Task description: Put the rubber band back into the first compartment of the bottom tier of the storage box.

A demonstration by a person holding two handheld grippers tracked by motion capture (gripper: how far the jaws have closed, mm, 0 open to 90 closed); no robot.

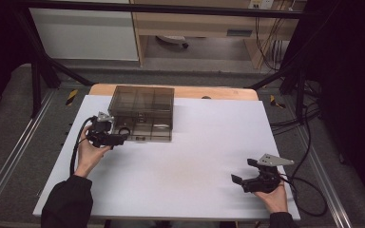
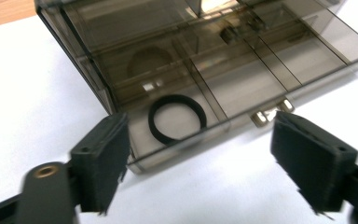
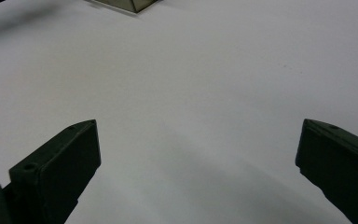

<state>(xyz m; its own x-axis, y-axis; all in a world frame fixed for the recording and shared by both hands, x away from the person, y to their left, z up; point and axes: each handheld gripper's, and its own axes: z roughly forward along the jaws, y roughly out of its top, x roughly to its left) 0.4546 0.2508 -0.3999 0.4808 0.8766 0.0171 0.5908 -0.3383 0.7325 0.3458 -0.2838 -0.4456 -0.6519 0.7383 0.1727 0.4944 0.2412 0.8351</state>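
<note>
Your left gripper [image 2: 196,158] is open, empty, near the black ring [image 2: 177,119] in the box [image 2: 307,46]. Ring is light, probably flexible: pinch its rim. Right gripper [image 3: 198,163] is open.

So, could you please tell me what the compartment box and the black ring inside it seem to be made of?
The compartment box looks like smoke-tinted transparent plastic with a glossy finish: its dividers and the table show through the walls, and the lid reflects light. The black ring looks like matte rubber, perhaps an elastic band or seal; its dull, even surface suggests that, though not certainly.
</note>
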